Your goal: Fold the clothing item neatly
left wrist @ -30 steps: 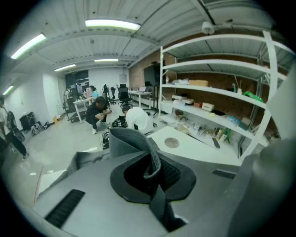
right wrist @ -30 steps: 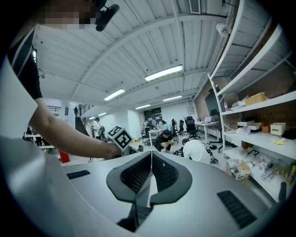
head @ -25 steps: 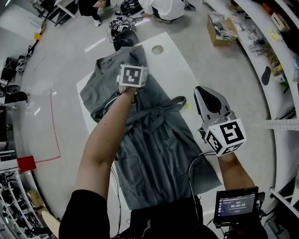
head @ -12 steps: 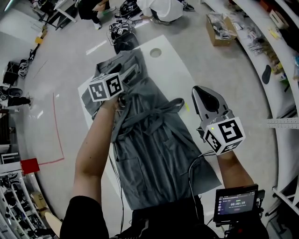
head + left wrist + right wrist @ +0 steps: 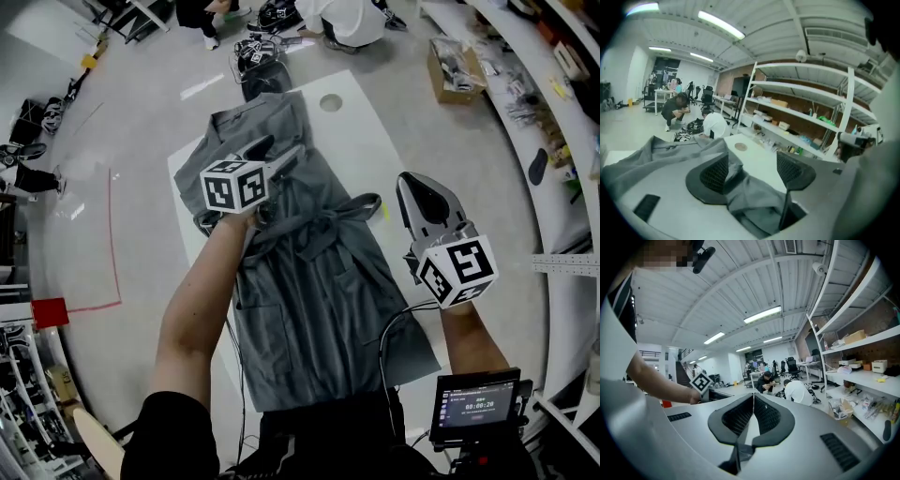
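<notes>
– Fingers (image 5: 715,174) of the left gripper (image 5: 752,164): state?
– Spread wide. The jaws have just been opening. Slack grey cloth shows in the gap and below it, and neither mesh pad presses on it. Nothing gripped.
– And the right gripper (image 5: 753,398)?
– Pads pressed together, meeting tip to tip. Nothing between them.
– Location of the item?
– Noted: the long grey cloth garment with a waist tie (image 5: 319,291) lies lengthwise on the white rectangular table (image 5: 361,141). Its collar (image 5: 248,117) is at the far end and its hem at the near edge, by the person. The tie (image 5: 314,230) crosses the middle, with one end reaching toward the right edge.
– Gripper positions, head view?
– Left gripper (image 5: 277,155) is over the garment's upper left part, between collar and tie, pointing toward the far end. Right gripper (image 5: 419,199) is just beside the garment's right edge, about level with the tie and apart from the cloth.
– Lay of the cloth?
– Lower half fairly flat. Upper left part rumpled, with a fold near the left gripper.
</notes>
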